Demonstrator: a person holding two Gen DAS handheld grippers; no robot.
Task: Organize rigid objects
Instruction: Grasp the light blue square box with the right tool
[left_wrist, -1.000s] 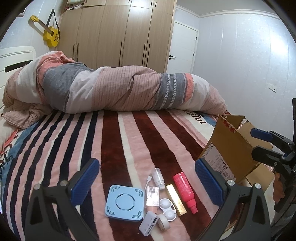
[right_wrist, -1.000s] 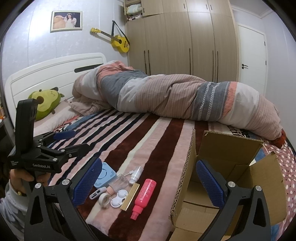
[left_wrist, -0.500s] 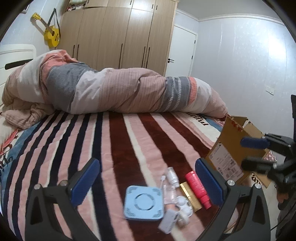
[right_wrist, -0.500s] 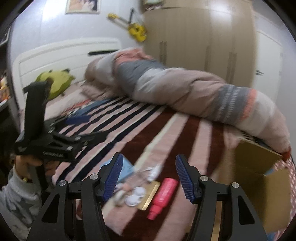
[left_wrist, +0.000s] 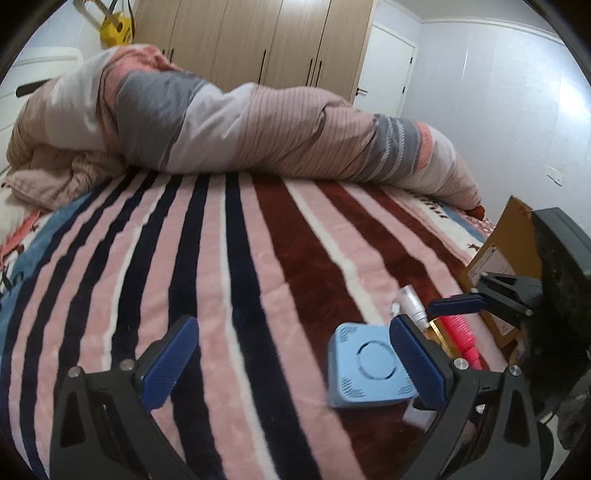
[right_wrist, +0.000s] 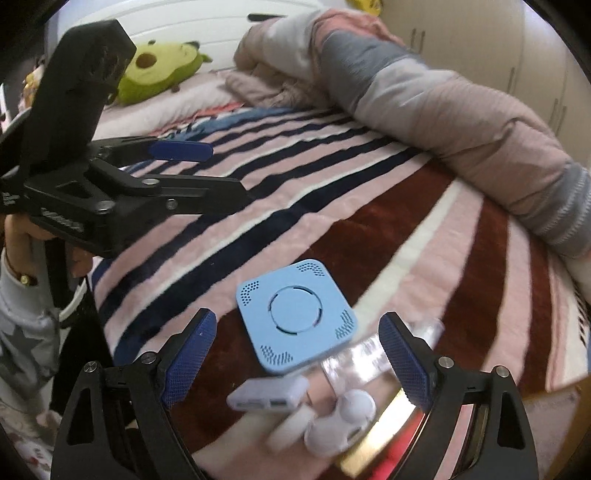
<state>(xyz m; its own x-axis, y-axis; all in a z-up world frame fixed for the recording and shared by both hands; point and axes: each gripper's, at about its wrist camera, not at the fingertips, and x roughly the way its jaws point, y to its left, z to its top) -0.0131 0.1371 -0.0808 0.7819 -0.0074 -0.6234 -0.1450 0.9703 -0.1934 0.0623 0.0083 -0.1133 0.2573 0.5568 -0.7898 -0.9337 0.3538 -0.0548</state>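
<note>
Blue square box (right_wrist: 295, 317): lies flat on the striped bed (right_wrist: 369, 206), at the near edge, beside a clutter of small items, probably gathered there for packing. Right gripper (right_wrist: 295, 363): jaws wide, empty, poised over the box, likely the first pick. Left gripper (left_wrist: 291, 363): wide, empty, its right finger overlapping the box in its view. Neighbours: white hub (right_wrist: 267, 396), white case (right_wrist: 341, 424), gold bar (right_wrist: 380, 435), clear bottle (right_wrist: 369, 356), pink bottle (left_wrist: 460, 332); these crowd the box's near side. Carton (left_wrist: 498, 251): at the bed's right. Rolled duvet (left_wrist: 258, 129): well apart.

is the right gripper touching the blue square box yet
Apart. The right wrist view shows the right gripper open above the bed, and the blue square box lies ahead between its fingers with striped blanket visible on both sides.
</note>
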